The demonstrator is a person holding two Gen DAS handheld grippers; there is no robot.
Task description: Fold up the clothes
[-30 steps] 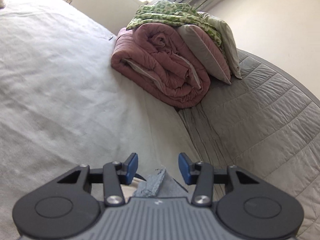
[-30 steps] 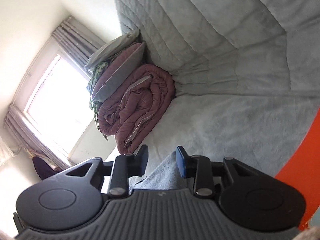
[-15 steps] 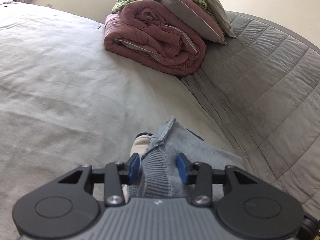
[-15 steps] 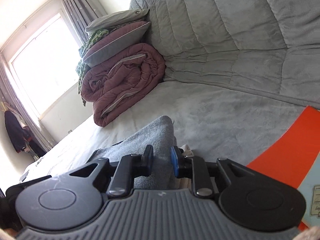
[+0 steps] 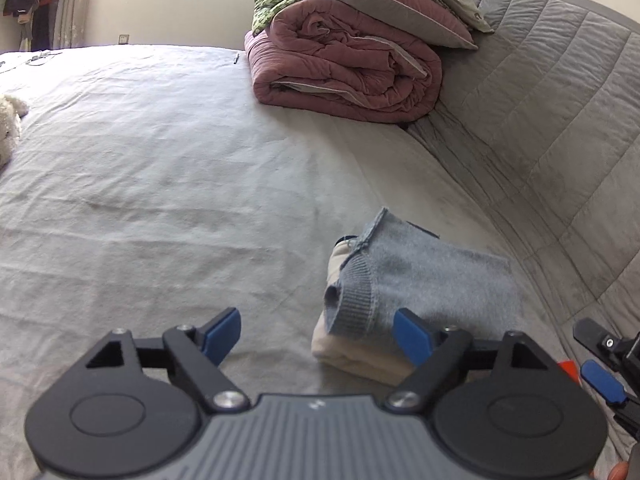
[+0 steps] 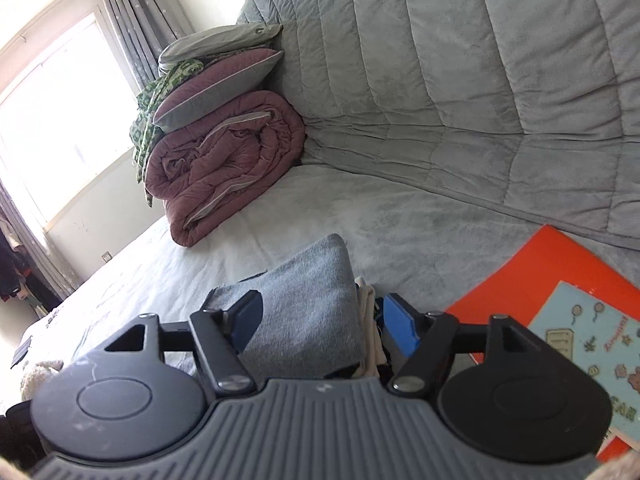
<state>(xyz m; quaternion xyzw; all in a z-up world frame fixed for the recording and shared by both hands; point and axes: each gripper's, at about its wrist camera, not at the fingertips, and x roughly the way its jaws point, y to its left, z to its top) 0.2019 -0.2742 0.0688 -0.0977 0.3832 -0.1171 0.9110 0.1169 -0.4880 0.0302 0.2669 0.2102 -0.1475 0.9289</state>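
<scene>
A folded grey knit sweater point(image 5: 420, 276) lies on top of a folded cream garment point(image 5: 360, 356) in a small stack on the bed. My left gripper point(image 5: 318, 334) is open and empty, just in front of and to the left of the stack. My right gripper point(image 6: 322, 322) is open, its fingers straddling the near end of the grey sweater point(image 6: 312, 304) without pinching it. The right gripper's blue fingertips point(image 5: 600, 376) also show at the right edge of the left wrist view.
A rolled pink duvet point(image 5: 348, 68) with pillows and a green patterned cloth on top stands at the far end of the bed. A grey quilted cover point(image 6: 460, 80) rises behind. An orange board point(image 6: 560, 300) lies at the right. A white fluffy thing point(image 5: 8, 124) lies at the left.
Both grippers have opened and let go of the grey sweater, which now rests on the stack. Both have drawn back from it, the left one to the left.
</scene>
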